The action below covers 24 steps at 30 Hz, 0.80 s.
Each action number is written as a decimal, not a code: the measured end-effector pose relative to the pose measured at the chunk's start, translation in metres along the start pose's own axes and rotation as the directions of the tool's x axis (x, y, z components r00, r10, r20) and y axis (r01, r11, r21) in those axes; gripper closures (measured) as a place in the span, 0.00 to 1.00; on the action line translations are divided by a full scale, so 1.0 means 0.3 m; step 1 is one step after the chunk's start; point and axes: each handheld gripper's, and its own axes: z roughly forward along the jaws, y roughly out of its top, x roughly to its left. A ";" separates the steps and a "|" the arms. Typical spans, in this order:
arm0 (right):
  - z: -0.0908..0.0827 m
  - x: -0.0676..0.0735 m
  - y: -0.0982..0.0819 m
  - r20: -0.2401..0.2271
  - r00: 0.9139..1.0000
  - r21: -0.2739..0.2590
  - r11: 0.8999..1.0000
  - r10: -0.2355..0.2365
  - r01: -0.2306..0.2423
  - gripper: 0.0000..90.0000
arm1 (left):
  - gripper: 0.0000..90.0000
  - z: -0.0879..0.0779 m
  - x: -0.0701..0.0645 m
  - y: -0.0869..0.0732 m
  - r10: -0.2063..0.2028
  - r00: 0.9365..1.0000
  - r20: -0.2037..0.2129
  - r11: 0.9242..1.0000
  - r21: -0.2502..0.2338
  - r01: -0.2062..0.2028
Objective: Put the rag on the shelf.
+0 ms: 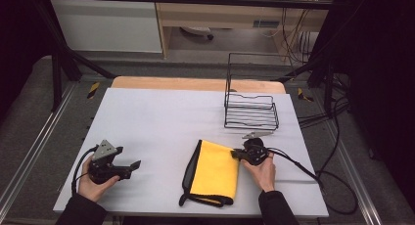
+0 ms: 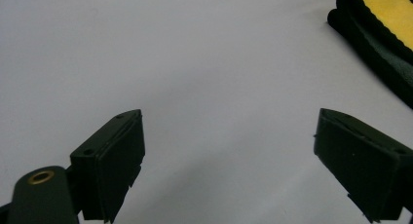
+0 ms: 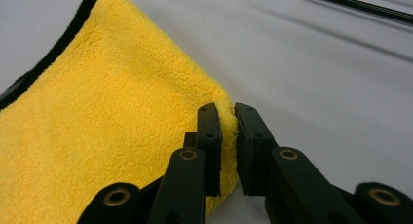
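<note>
1. right gripper (image 1: 238, 154) pinches the far right edge of the yellow cloth (image 1: 214, 172), whose long axis runs near to far.
2. left gripper (image 2: 229, 160) spread; cloth (image 2: 375, 19) far right.
3. right gripper (image 3: 228, 131) pressed on cloth (image 3: 112, 121) edge.

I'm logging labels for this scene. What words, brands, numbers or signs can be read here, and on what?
None can be read.
Yellow cloth: no tag or print visible.
Wire rack: no label.
Small blue label on the wooden shelf behind the table: too small and blurred.
</note>
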 end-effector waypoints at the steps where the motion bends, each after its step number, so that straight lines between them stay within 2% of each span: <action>1: 0.002 -0.001 0.003 -0.004 1.000 -0.011 1.000 -0.005 0.005 0.93 | 0.13 0.001 -0.002 0.001 0.002 1.000 0.001 1.000 0.001 -0.002; 5: 0.016 0.010 0.018 0.002 0.998 -0.095 0.994 -0.063 0.063 0.93 | 0.13 0.005 -0.005 0.003 0.001 1.000 0.009 1.000 0.002 -0.001; 7: 0.028 0.012 0.021 0.013 0.997 -0.104 0.992 -0.073 0.074 0.92 | 0.13 0.006 -0.009 0.003 0.010 1.000 0.006 1.000 0.006 -0.010; 10: 0.032 0.011 0.015 0.027 0.996 -0.102 0.991 -0.084 0.086 0.86 | 0.13 0.005 -0.014 0.006 0.000 1.000 0.007 1.000 0.001 0.000; 14: -0.007 0.011 0.022 0.017 0.995 -0.158 0.983 -0.095 0.097 0.65 | 0.12 0.013 -0.023 0.014 -0.019 1.000 0.021 1.000 -0.001 0.019; 19: -0.066 0.006 0.018 -0.002 0.995 -0.210 0.973 -0.098 0.096 0.42 | 0.09 0.038 -0.047 0.044 -0.011 1.000 0.014 1.000 0.020 0.011; 20: -0.073 0.007 0.017 -0.002 0.996 -0.206 0.974 -0.093 0.090 0.37 | 0.08 0.044 -0.054 0.056 -0.015 1.000 0.015 1.000 0.019 0.014; 24: -0.098 0.009 0.005 0.004 0.991 -0.192 0.972 -0.135 0.133 0.23 | 0.08 0.068 -0.081 0.095 -0.012 1.000 0.026 1.000 0.017 0.011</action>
